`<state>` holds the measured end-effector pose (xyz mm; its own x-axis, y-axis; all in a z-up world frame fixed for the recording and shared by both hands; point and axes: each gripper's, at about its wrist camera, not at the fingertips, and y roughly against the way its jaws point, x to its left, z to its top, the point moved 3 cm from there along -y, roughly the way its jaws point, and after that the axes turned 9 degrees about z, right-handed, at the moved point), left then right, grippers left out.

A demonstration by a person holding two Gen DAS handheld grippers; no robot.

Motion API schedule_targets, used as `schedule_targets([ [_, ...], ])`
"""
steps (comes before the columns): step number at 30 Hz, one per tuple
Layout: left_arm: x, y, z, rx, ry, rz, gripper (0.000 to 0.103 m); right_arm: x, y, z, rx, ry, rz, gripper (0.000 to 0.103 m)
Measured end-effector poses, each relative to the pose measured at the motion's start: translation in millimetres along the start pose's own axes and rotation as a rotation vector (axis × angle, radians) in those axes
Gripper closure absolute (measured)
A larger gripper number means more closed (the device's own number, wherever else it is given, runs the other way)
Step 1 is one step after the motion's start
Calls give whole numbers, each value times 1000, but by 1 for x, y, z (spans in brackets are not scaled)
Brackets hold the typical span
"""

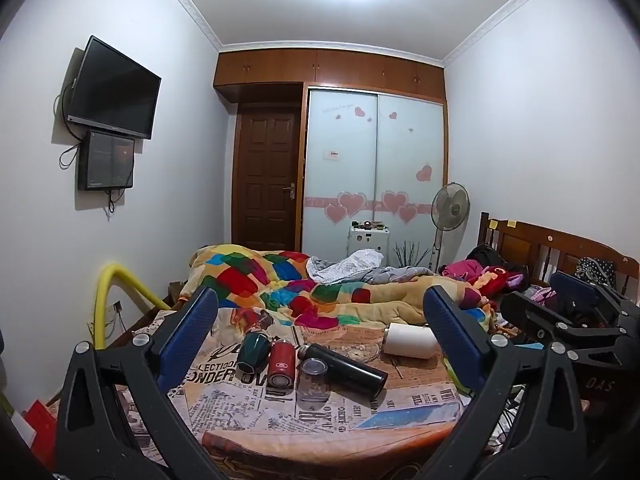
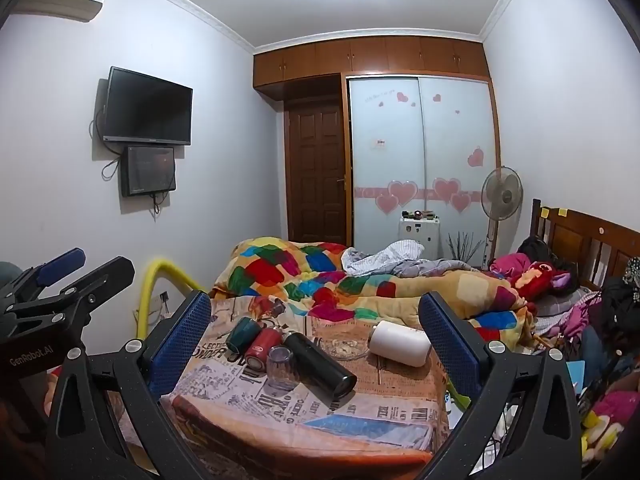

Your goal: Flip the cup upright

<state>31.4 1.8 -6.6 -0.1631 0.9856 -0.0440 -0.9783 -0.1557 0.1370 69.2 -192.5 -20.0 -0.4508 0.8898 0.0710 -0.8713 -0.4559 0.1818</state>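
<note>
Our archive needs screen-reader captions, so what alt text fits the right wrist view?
The open right claw frames a newspaper-print table where a green cup, red cup, black flask and white cup lie on their sides beside a clear glass. Behind is a bed with a patchwork quilt; the left claw shows at far left.

Five toppled cups (image 1: 280, 364), one dish (image 1: 362, 350)
</note>
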Motion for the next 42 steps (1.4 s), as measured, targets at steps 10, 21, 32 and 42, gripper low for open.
schedule_targets([
  [10,1,-6,-2,6,-1,-9,0,-5,-6,-8,16,-4,0,0],
  [21,1,-9,-4,11,1,-11,0,-5,-8,-8,19,-3,1,0],
  [32,0,-12,-8,14,2,-12,0,-4,-9,-7,23,-2,1,0],
  [42,0,-14,-9,15,3,-13,0,-4,-10,-8,25,-2,0,0],
])
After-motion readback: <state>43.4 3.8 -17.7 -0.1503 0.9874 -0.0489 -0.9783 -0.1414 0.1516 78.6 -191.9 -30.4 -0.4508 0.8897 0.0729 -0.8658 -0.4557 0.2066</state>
